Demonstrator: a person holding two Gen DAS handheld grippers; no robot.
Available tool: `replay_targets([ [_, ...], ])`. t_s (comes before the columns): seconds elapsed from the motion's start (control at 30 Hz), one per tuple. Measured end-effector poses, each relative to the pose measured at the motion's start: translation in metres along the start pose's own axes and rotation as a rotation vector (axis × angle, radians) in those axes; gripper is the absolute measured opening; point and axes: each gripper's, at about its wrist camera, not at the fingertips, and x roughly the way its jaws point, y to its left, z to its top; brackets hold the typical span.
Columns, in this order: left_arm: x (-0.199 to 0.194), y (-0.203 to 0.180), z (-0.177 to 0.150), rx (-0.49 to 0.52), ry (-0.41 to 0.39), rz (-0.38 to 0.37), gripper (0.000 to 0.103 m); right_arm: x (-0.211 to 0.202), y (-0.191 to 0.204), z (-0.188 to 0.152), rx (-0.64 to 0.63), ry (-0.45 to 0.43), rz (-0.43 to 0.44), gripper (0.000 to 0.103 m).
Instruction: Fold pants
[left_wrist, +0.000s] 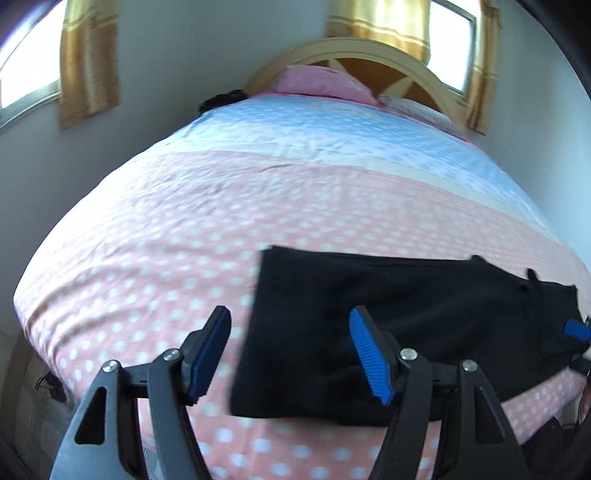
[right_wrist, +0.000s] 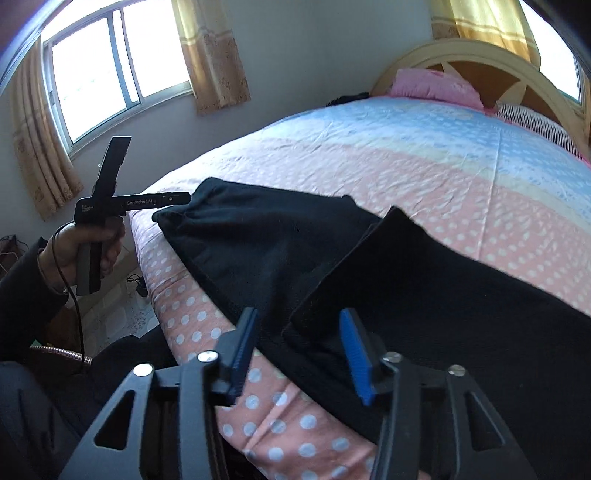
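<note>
Black pants (left_wrist: 388, 314) lie folded flat across the near edge of the bed, also seen in the right wrist view (right_wrist: 277, 251), where a folded flap (right_wrist: 369, 273) lies on top. My left gripper (left_wrist: 291, 350) is open above the pants' left end, holding nothing. My right gripper (right_wrist: 299, 358) is open, its jaws on either side of the pants' near edge, not closed on the cloth. The left gripper also shows in the right wrist view (right_wrist: 162, 201), held in a hand at the pants' far end.
The bed has a pink polka-dot sheet (left_wrist: 166, 240) with a blue band (left_wrist: 332, 129) farther back. Pink pillows (left_wrist: 317, 83) lean on a wooden headboard (right_wrist: 480, 55). Windows with yellow curtains (right_wrist: 214, 55) are behind. Floor and cables (right_wrist: 136, 284) lie beside the bed.
</note>
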Motion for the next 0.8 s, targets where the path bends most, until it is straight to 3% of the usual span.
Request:
replay_targets([
  [0.03,0.003,0.004,-0.003,-0.007,0.006,0.007,0.069,0.003,0.0,-0.001,-0.002,0.009,-0.008,0.04],
  [0.1,0.011,0.01,-0.007,-0.018,0.014,0.01,0.069,0.009,-0.002,-0.003,-0.001,0.026,-0.034,0.02],
  [0.13,0.014,0.011,-0.01,-0.023,0.018,0.003,0.069,0.01,-0.003,-0.002,0.011,0.029,-0.035,0.019],
  [0.2,0.02,0.015,-0.014,-0.036,0.024,-0.016,0.07,0.007,-0.004,-0.002,0.038,0.018,-0.014,0.006],
  [0.33,0.023,0.013,-0.015,-0.059,0.022,-0.052,0.074,-0.008,0.002,0.0,0.027,-0.009,-0.004,0.006],
  [0.47,0.026,0.008,-0.012,-0.054,0.023,-0.058,0.074,0.001,0.012,-0.006,-0.036,0.043,-0.041,0.006],
  [0.53,0.027,0.008,-0.012,-0.052,0.023,-0.057,0.074,0.011,0.014,-0.011,-0.058,0.07,-0.054,0.007],
  [0.57,0.027,0.008,-0.012,-0.053,0.022,-0.057,0.074,0.008,0.017,-0.011,-0.077,0.047,-0.063,0.013],
  [0.6,0.027,0.008,-0.011,-0.053,0.022,-0.059,0.074,0.006,0.018,-0.011,-0.081,0.042,-0.063,0.029],
  [0.67,0.026,0.007,-0.011,-0.048,0.021,-0.05,0.074,-0.001,0.019,-0.011,-0.067,0.026,-0.007,0.048],
  [0.73,0.022,0.01,-0.009,-0.043,0.005,-0.032,0.074,-0.011,0.017,-0.012,-0.05,-0.025,0.042,0.048],
  [0.8,0.02,0.015,-0.006,-0.048,-0.007,-0.012,0.078,-0.013,0.013,-0.011,-0.035,-0.047,0.016,0.049],
])
